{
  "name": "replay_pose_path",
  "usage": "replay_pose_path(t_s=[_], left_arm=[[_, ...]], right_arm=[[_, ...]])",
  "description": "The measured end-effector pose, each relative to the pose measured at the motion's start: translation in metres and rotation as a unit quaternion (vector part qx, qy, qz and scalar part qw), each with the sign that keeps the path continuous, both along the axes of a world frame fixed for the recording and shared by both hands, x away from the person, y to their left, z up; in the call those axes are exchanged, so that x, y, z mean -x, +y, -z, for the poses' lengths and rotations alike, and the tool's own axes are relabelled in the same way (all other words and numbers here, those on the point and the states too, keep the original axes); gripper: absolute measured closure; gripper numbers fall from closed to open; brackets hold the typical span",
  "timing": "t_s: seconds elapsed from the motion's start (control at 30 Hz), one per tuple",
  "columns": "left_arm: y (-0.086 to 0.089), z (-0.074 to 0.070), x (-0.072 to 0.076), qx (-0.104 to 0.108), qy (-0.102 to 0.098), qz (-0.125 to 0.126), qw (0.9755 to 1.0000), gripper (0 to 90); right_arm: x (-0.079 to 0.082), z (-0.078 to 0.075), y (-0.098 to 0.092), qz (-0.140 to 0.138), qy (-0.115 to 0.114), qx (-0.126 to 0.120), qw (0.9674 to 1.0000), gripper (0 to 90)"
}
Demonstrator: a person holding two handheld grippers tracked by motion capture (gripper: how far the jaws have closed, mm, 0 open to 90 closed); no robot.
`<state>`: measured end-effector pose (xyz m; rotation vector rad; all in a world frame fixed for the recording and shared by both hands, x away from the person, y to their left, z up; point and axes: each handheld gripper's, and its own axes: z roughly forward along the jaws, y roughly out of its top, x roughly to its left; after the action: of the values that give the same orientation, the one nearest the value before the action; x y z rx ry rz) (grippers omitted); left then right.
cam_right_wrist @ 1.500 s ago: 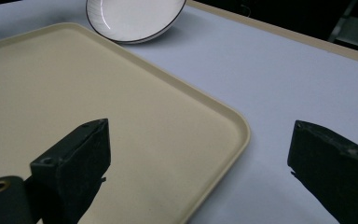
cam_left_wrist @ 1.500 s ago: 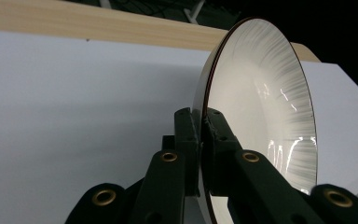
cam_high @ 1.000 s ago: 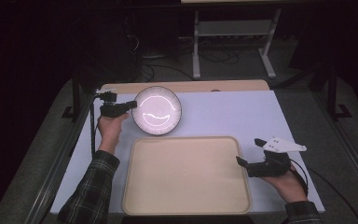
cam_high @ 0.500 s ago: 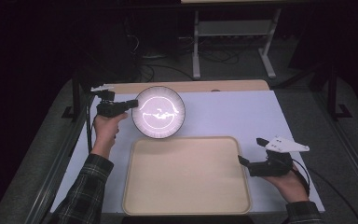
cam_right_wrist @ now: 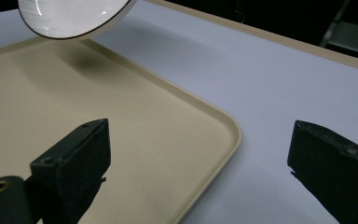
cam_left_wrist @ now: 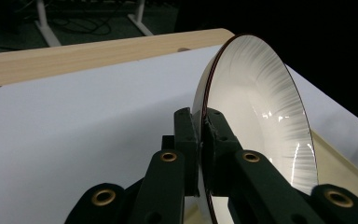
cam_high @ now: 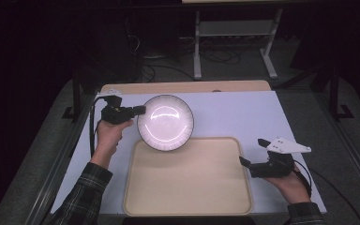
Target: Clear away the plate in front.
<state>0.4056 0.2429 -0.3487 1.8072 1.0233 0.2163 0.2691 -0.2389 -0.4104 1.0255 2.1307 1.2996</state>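
Carefully, with my left gripper (cam_high: pixel 139 110) clamped on the plate (cam_high: pixel 165 122) rim at upper centre, I should level it low over the tray (cam_high: pixel 187 197) before letting go, while my right gripper (cam_high: pixel 255 153) waits spread apart.

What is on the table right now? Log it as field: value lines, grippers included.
plate: white plate, dark rim, held tilted above the table, over the tray's far left corner
left gripper: left gripper, jaws clamped on the plate's rim
right gripper: right gripper, jaws wide apart, holding nothing, at the tray's right edge
tray: beige tray, nothing lying in it
table: white table, wooden strip along its far edge
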Motion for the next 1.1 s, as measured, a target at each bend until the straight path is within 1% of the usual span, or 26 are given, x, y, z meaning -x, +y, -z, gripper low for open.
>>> replay_pose_path(t_s=[0.07,0.13,0.23,0.33,0.5,0.53,0.6,0.63,0.67,0.73,0.77,0.8,0.9,0.93,0.97,1.0,1.03,1.1], left_arm=[[-0.001,0.0,0.002,-0.001,-0.001,0.004,1.0,85.8],[-0.005,-0.001,0.007,-0.004,-0.004,0.012,0.9999,85.7],[-0.007,0.0,0.01,-0.004,-0.004,0.015,0.9999,85.7],[-0.011,0.0,0.015,-0.007,-0.006,0.023,0.9997,85.6],[-0.016,0.003,0.025,-0.006,-0.001,0.04,0.9992,85.6],[-0.016,0.003,0.025,-0.006,-0.001,0.04,0.9992,85.6],[-0.019,0.005,0.03,-0.011,-0.001,0.052,0.9986,85.6],[-0.019,0.005,0.03,-0.011,-0.001,0.052,0.9986,85.5],[-0.02,0.007,0.032,-0.009,0.002,0.054,0.9985,85.5],[-0.021,0.01,0.037,-0.012,0.005,0.061,0.998,85.5],[-0.021,0.01,0.037,-0.012,0.005,0.061,0.998,85.4],[-0.022,0.012,0.039,-0.013,0.01,0.069,0.9975,85.3],[-0.024,0.014,0.043,-0.017,0.011,0.075,0.997,85.3],[-0.026,0.017,0.046,-0.016,0.016,0.08,0.9966,85.3],[-0.026,0.017,0.046,-0.016,0.016,0.08,0.9966,85.2],[-0.029,0.021,0.048,-0.017,0.022,0.089,0.9956,85.3],[-0.029,0.021,0.048,-0.017,0.022,0.089,0.9956,85.3],[-0.034,0.024,0.051,-0.019,0.029,0.099,0.9944,85.2]], right_arm=[[0.0,0.0,0.0,0.0,0.0,0.0,1.0,5.0],[0.0,0.0,0.0,0.0,-0.001,-0.001,1.0,5.0],[0.0,0.0,0.0,-0.001,0.0,0.0,1.0,5.0],[0.0,0.0,0.0,-0.001,-0.001,-0.001,1.0,5.0],[0.0,0.0,0.0,-0.001,-0.001,-0.001,1.0,5.0],[0.0,0.0,0.0,-0.001,-0.001,-0.001,1.0,5.0],[0.0,0.0,0.0,0.0,-0.001,0.0,1.0,5.0],[0.0,0.0,0.0,0.0,-0.001,0.0,1.0,5.0],[0.0,0.0,0.0,0.0,-0.001,-0.001,1.0,5.0],[0.001,0.0,0.0,0.001,-0.001,-0.001,1.0,5.0],[0.001,0.0,0.0,0.001,-0.001,-0.001,1.0,5.0],[0.0,0.0,0.0,0.001,-0.001,-0.001,1.0,5.0],[0.0,0.0,-0.001,0.001,-0.001,-0.001,1.0,5.0],[0.0,0.0,-0.001,0.002,-0.001,-0.001,1.0,5.0],[0.0,0.0,-0.001,0.002,-0.001,-0.001,1.0,5.0],[0.0,0.0,-0.001,0.001,-0.002,0.0,1.0,5.1],[0.0,0.0,-0.001,0.001,-0.002,0.0,1.0,5.1],[0.0,0.0,-0.001,0.002,-0.002,0.0,1.0,5.1]])
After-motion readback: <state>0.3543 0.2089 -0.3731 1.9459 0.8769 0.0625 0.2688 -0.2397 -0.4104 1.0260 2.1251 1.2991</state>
